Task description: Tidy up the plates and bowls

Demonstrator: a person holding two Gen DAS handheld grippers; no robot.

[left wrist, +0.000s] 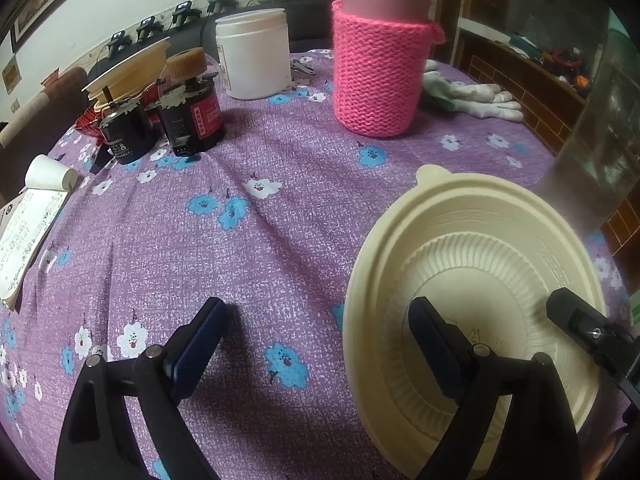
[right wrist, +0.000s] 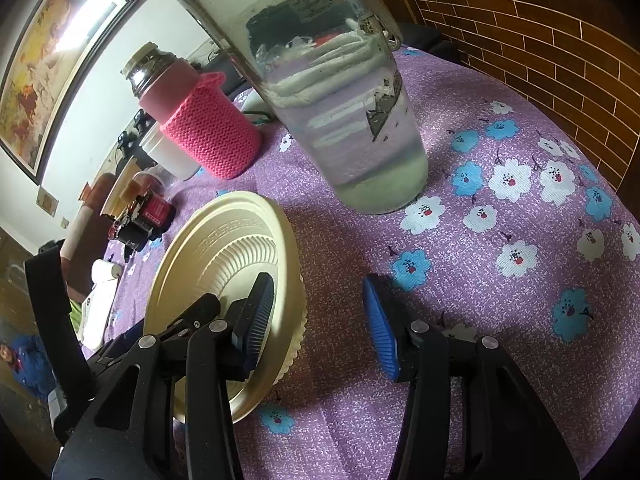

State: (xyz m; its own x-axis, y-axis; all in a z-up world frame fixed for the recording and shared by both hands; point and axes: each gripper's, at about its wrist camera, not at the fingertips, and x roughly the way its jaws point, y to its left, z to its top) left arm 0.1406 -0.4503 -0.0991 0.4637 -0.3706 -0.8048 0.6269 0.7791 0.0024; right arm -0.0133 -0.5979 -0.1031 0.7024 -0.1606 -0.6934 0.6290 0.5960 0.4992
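Stacking: cream plate lies on a ridged bowl, on the counter near its front edge, beside the glass jar.
Left tongs: spread wide, nothing gripped; one finger over the plate, the other over cloth.
Right tongs: parted, empty; one finger above the plate, whether touching, cannot tell.
Tip: likely release stage; lift both straight up, avoid dragging the rim.
Risk: jar close, keep clear.
Left to sort: maybe another cream plate far back.

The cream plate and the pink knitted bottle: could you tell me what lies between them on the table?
Only bare tablecloth lies between the plate and the bottle, as the left wrist view shows.
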